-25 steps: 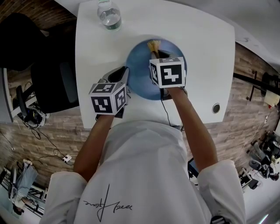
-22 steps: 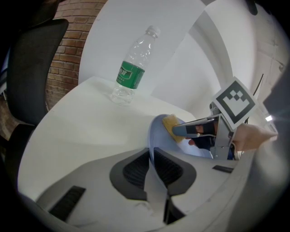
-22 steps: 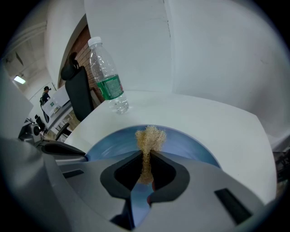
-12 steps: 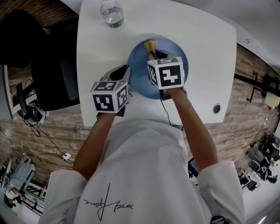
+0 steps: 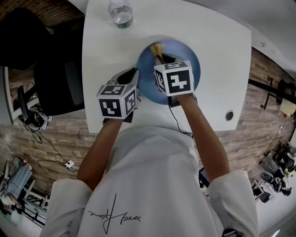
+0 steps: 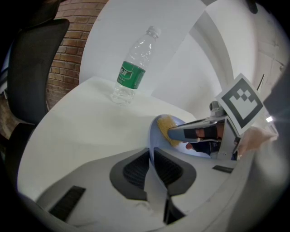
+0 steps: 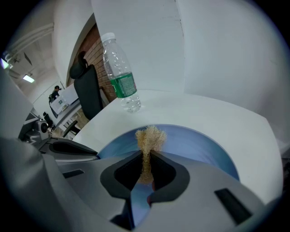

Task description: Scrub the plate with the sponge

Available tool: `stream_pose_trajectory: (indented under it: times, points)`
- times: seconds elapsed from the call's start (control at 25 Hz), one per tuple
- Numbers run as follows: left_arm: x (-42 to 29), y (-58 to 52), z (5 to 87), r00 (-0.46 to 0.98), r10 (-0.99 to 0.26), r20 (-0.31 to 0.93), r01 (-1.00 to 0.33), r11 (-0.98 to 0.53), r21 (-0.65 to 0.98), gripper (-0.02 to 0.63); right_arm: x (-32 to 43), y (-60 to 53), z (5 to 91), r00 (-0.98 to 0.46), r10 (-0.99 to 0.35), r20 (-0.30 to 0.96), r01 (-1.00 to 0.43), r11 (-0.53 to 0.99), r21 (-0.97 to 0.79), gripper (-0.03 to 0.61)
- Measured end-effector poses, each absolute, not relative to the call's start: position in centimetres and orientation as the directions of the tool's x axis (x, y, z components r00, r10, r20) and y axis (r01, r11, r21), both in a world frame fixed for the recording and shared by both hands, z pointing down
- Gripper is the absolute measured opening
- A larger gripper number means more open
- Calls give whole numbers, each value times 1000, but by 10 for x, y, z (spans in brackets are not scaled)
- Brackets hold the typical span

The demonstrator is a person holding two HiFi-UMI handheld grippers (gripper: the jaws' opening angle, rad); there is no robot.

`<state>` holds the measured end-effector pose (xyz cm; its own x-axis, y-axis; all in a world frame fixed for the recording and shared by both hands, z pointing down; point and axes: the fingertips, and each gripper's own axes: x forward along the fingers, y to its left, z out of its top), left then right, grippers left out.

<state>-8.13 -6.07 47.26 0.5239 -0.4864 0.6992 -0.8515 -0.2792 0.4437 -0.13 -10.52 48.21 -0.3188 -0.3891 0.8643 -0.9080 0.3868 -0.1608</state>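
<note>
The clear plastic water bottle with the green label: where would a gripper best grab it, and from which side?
Probably around the green label band of the clear plastic water bottle, coming in level from the person's side. It stands upright on the white table, its body is round and even there, and open table lies around it. The cap end is narrower and easier to tip.

From the head we look steeply down on the table point(image 5: 217, 41). Each gripper camera sits low, close behind its jaws; both share the plate point(image 7: 204, 147) and bottle point(image 6: 133, 68).
</note>
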Motion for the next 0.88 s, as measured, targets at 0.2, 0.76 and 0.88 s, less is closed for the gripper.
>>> stream_pose_trajectory:
  times: [0.2, 0.76, 0.88]
  points:
    - [-82, -60, 472, 522, -490, 698, -852, -273, 446, 31, -6, -102, 482, -333, -381, 862, -902, 394, -174, 38]
    - [-82, -61, 471, 519, -494, 697, -853, -258, 453, 29, -23, -89, 480, -379, -353, 855, -882, 417, -219, 39]
    - [-82, -61, 470, 519, -495, 697, -854, -255, 454, 29, -28, -84, 480, -396, -341, 853, -874, 426, -235, 39]
